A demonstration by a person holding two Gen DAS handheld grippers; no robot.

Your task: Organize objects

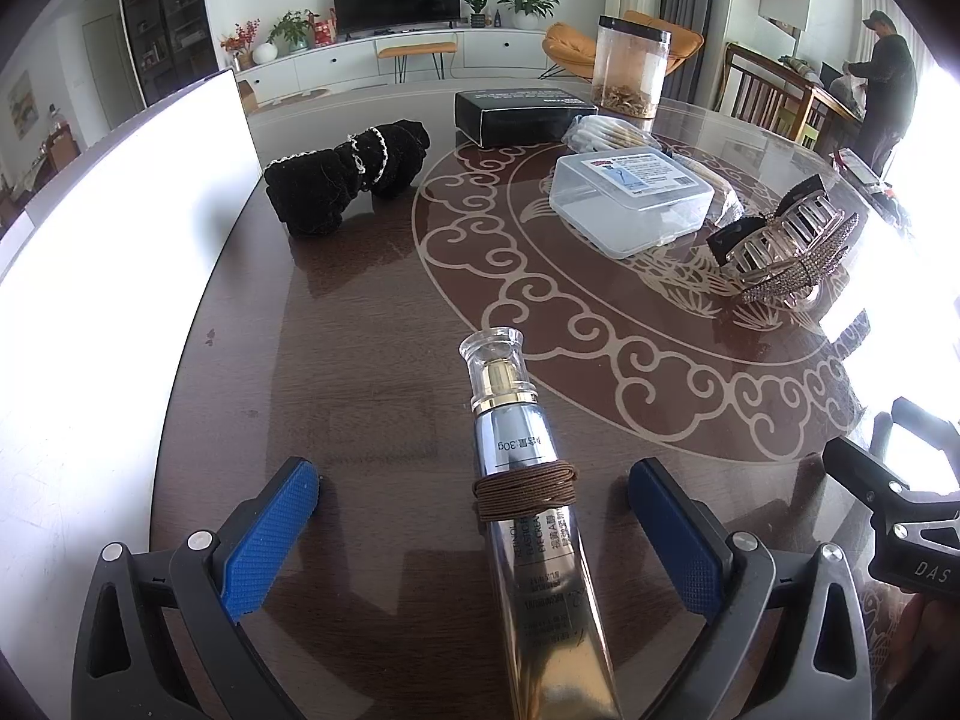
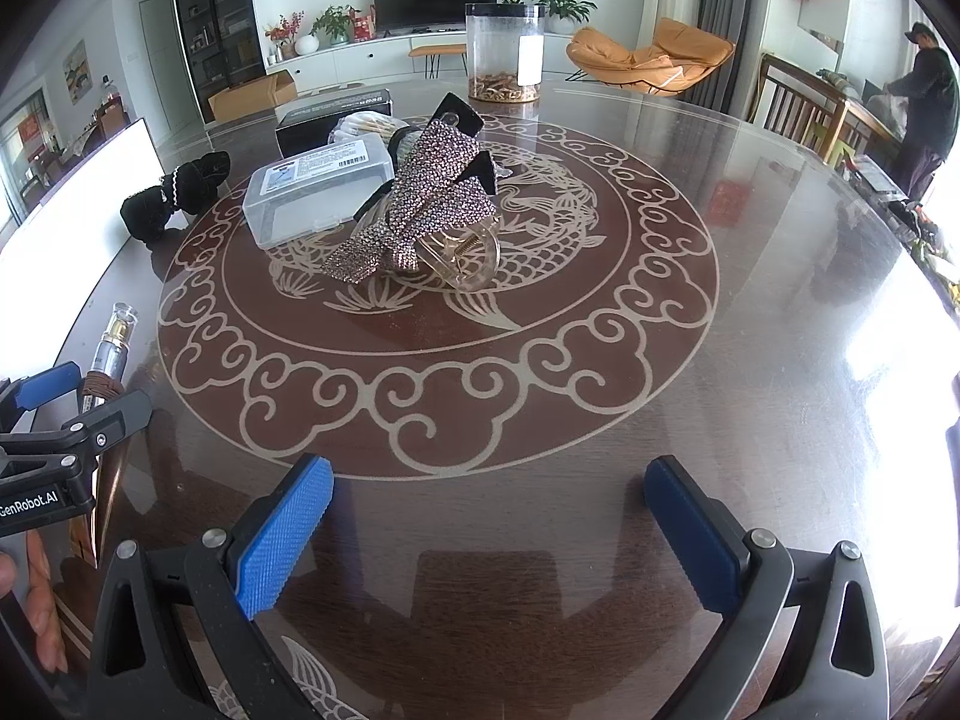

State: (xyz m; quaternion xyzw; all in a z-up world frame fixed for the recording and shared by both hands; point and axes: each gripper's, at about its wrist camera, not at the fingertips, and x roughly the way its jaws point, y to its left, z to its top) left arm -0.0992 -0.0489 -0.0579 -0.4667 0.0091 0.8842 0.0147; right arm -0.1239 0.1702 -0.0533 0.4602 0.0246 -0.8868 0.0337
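A silver and gold cream tube (image 1: pixel 528 516) with a clear cap and a brown hair tie (image 1: pixel 523 487) wound around it lies on the round table, between the fingers of my left gripper (image 1: pixel 474 474), which is open and not touching it. The tube also shows at the left edge of the right wrist view (image 2: pixel 111 348). My right gripper (image 2: pixel 489 471) is open and empty above bare table. A rhinestone hair claw clip (image 2: pixel 420 204) lies near the table's middle; it also shows in the left wrist view (image 1: pixel 792 246). A clear plastic box (image 1: pixel 630 198) and a black scrunchie (image 1: pixel 348 174) lie farther back.
A white board (image 1: pixel 120 252) stands along the table's left edge. A black box (image 1: pixel 516 114), a bag of cotton swabs (image 1: pixel 606 135) and a clear jar (image 1: pixel 630 66) sit at the back. A person (image 2: pixel 927 108) stands at far right beside chairs.
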